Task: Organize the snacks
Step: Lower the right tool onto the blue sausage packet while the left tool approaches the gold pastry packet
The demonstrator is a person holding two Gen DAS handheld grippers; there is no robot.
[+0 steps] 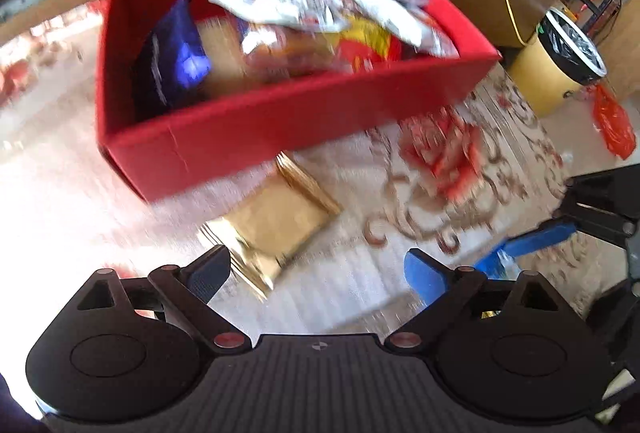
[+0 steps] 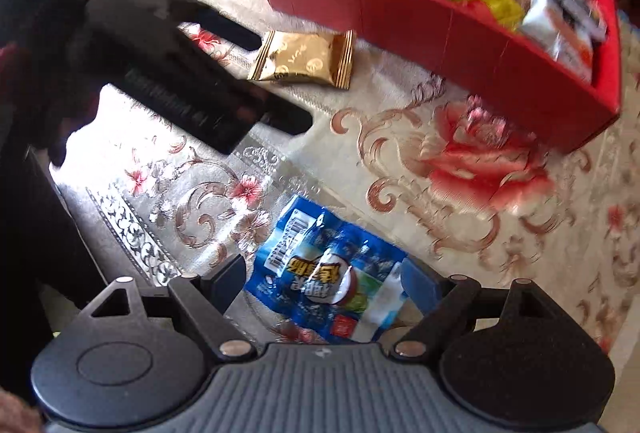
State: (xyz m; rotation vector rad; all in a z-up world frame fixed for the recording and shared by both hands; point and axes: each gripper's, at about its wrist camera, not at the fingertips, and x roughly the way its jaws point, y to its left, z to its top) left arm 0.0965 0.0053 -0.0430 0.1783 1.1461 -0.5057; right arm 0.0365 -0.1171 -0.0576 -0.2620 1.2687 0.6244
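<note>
Though barcode shows, blue pkt (image 2: 324,273) script blurred; gold pkt (image 2: 304,59) unreadable.

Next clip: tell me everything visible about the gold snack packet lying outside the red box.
The gold snack packet is a small, flat, shiny foil pouch with ribbed, crimped seals at both short ends and a round emblem and faint print on its face. It looks sealed and uncrushed. It lies flat on the floral tablecloth, close beside the red box; whether they touch is unclear. In the left wrist view it sits ahead of the open left gripper, ungripped.
</note>
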